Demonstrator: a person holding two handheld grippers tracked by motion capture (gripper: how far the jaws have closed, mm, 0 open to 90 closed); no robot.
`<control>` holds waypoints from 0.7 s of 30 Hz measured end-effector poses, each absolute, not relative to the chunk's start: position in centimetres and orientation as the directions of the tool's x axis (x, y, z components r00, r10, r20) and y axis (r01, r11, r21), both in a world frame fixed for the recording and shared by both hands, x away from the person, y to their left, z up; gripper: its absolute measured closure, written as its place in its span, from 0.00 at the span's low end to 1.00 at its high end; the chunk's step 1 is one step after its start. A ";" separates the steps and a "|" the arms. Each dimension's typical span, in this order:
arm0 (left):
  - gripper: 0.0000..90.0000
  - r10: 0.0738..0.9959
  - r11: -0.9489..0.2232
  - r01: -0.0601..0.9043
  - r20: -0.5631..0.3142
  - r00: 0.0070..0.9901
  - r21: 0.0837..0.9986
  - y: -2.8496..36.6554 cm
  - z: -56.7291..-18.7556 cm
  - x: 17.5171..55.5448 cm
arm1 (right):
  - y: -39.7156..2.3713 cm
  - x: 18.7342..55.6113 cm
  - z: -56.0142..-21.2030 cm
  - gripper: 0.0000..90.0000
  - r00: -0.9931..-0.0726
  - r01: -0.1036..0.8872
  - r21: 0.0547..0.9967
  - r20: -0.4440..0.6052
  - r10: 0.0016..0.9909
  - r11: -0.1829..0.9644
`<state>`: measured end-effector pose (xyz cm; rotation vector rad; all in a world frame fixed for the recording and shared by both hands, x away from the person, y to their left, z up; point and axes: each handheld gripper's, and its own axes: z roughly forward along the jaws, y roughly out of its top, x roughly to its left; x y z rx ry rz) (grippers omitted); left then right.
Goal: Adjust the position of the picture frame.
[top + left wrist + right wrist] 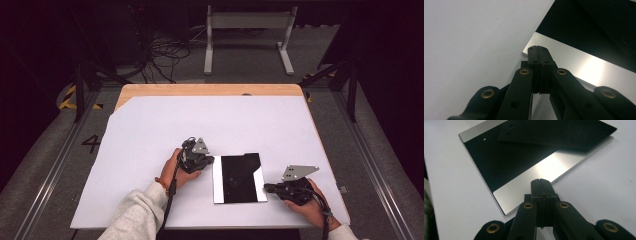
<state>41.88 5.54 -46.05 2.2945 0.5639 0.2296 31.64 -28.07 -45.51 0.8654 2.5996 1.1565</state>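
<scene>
Metal plate (239, 178) flat on white surface (150, 150), toward near edge, between both claws; silver strips down two sides, black sheet (241, 175) across middle, far part of that sheet a skewed, corner-clipped flap with two small holes. Nearest: right claw (266, 188) just beside plate's right edge, jaws pressed together on nothing, tips at silver strip in right gripper view (540, 185). Slightly farther: left claw (210, 160) at plate's far-left corner, jaws likewise closed and empty, tips over that corner in left gripper view (539, 51); contact with metal impossible to tell. Beyond: bare white surface, wooden rim (210, 90), then floor with cables (165, 52) and metal stand (248, 37).

Likely risks: plate low and thin, so closed tips may skid over edge instead of catching; uneven push from one side may spin plate or slide it toward near edge; loose black flap may shift or lift if nudged.
</scene>
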 end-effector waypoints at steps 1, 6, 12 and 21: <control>1.00 0.464 -0.618 0.330 -0.008 0.886 0.713 5.6 -46.1 42.0 | -27.9 31.6 -45.5 1.00 -0.820 0.440 0.723 0.082 0.567 0.532; 1.00 0.481 -0.606 0.341 -0.010 0.877 0.719 5.8 -46.2 42.6 | -26.8 31.3 -45.6 1.00 -0.837 0.418 0.723 0.071 0.543 0.550; 1.00 0.491 -0.604 0.340 0.002 0.871 0.721 6.0 -46.2 42.7 | -25.9 31.1 -45.6 1.00 -0.848 0.405 0.724 0.069 0.525 0.559; 0.99 0.449 -0.604 0.298 0.006 0.893 0.739 6.9 -44.9 41.4 | -25.5 31.0 -45.7 1.00 -0.857 0.386 0.728 0.056 0.513 0.566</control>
